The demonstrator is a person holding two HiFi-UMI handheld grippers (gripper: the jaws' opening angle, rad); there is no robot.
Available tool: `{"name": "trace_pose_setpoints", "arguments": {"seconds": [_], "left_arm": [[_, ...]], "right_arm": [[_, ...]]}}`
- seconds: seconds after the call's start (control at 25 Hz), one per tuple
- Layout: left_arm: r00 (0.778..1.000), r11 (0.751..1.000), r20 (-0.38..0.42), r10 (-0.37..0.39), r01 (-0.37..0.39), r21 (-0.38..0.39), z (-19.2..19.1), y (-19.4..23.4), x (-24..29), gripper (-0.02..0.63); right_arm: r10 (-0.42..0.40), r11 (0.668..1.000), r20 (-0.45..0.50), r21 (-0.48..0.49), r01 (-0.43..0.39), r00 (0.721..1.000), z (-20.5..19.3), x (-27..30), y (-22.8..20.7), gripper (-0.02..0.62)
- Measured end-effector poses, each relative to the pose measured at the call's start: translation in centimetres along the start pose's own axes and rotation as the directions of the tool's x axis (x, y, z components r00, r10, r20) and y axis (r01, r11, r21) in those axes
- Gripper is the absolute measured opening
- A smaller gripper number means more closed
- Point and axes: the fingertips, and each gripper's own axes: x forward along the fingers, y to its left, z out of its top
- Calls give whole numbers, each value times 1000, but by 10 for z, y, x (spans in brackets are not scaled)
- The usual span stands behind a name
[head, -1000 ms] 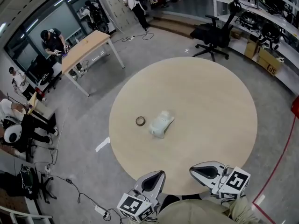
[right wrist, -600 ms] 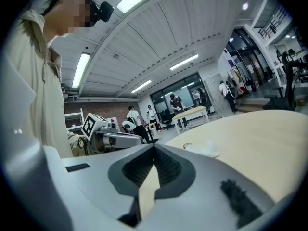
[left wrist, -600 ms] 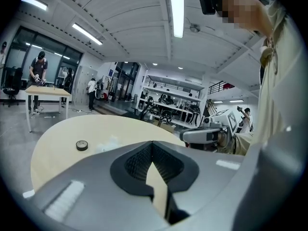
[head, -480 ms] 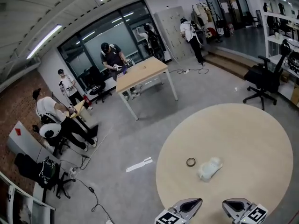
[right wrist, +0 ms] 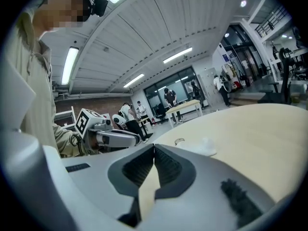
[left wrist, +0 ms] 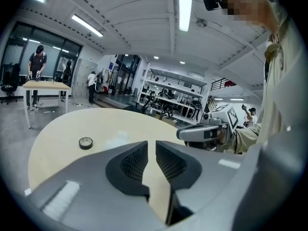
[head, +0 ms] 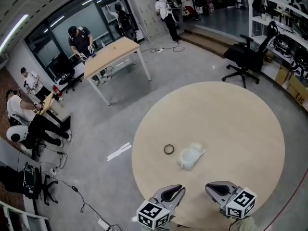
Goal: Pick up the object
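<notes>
Nothing is gripped yet: the left tool [head: 174, 193] is being opened, empty; the right tool [head: 217, 188] is clenched, empty. The white object [head: 191, 155] on the bench [head: 240, 124] must be reached next.

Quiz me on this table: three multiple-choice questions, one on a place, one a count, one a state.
1. In the head view, where is the dark ring relative to the pale crumpled object?
A) to its left
B) to its right
C) on top of it
2. How many loose things lie on the round table?
A) one
B) two
C) four
3. The right gripper has its fingers:
A) wide apart
B) clamped on the ring
C) together, empty

Answers:
1 A, the ring sits just left of it.
2 B, only the ring and the pale object.
3 C, its own view shows them meeting, nothing between.
</notes>
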Motion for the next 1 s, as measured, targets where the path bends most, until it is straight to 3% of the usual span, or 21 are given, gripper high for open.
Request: {"name": "trace_pose_setpoints", "arguments": {"seconds": [0.12, 0.48, 0.76, 1.0], "left_arm": [[1000, 1000, -26, -10, 9, -15, -5, 10, 13, 71], [992, 997, -124, 1, -10, -72, -24, 60, 50, 169], [974, 994, -227, -10, -15, -108, -44, 108, 82, 267], [941, 994, -324, -99, 78, -77, -60, 123, 109, 344]], "right_arm": [[-12, 1000, -52, -8, 12, 999, -8, 9, -8, 4], [-115, 993, -155, 14, 119, 981, -32, 52, -50, 178], [-177, 967, -242, 136, 214, 954, -61, 88, -91, 212], [-192, 958, -322, 144, 249, 927, -80, 114, -107, 216]]}}
